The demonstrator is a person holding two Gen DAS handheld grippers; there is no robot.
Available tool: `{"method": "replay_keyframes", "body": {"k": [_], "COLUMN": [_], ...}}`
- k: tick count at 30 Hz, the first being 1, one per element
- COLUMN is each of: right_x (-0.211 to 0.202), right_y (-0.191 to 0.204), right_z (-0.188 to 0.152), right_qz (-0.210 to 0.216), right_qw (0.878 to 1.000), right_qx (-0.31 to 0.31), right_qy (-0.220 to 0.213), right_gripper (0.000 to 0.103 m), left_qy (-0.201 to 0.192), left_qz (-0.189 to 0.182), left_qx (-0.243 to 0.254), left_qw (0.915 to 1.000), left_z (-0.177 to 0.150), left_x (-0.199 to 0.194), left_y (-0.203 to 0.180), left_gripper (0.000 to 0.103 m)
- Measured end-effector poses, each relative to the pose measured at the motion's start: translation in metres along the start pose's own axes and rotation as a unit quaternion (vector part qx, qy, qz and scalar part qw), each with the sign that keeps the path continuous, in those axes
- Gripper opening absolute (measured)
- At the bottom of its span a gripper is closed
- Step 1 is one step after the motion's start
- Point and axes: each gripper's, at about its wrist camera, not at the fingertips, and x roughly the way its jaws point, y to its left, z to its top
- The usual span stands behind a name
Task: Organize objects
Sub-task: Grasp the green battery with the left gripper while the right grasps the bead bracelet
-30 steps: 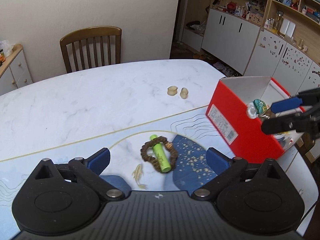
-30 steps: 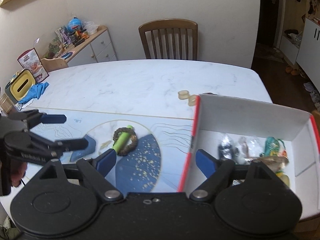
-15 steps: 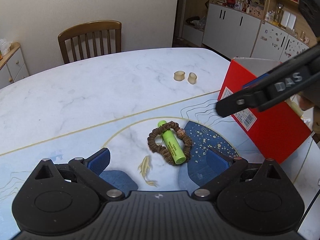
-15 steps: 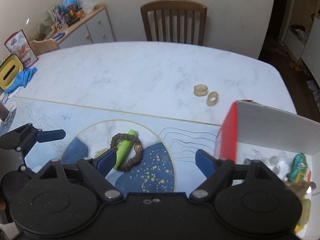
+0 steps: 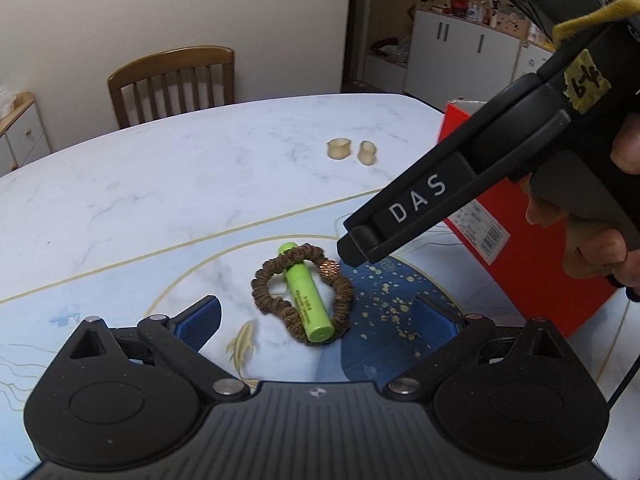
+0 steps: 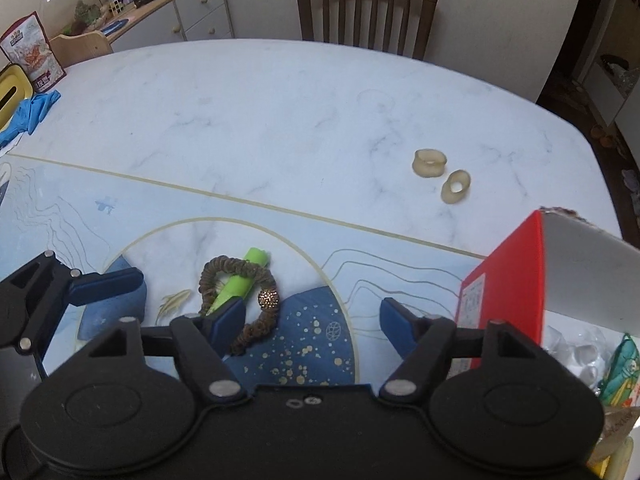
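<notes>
Two grippers spread wide, left gripper (image 5: 316, 320) and right gripper (image 6: 312, 316) empty, above scrunchie (image 5: 302, 294).

A lime-green tube (image 5: 307, 298) lies flat on the table's printed circle, threaded through a brown ruffled scrunchie (image 5: 302, 290) with a small gold glittery ball (image 6: 268, 298) on its right side. Far to the right, on the bare marble, two pale rubbery rings (image 6: 429, 163) sit just beside each other, one lying with its opening upward, the other tipped on edge. At the right edge stands the red box (image 6: 504, 280), open-topped, white inside, holding wrapped packets (image 6: 618, 372).
</notes>
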Motion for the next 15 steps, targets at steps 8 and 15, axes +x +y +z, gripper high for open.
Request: {"method": "replay_keyframes", "body": {"k": [8, 15], "right_x": [0.021, 0.031], "right_y": [0.003, 0.003], "right_z": [0.007, 0.01], "right_qz": [0.013, 0.021], "right_qw": [1.0, 0.999], "right_qx": [-0.002, -0.007], "right_qy": [0.018, 0.027], "right_gripper": [0.059, 0.052], "left_qy": [0.015, 0.009], "left_qz": [0.01, 0.015], "left_qx": [-0.017, -0.017], "left_qw": [0.9997, 0.9997], "left_z": [-0.002, -0.001], "left_x": [0.007, 0.005], "left_y": [0.004, 0.003], "left_gripper": [0.056, 0.038]}}
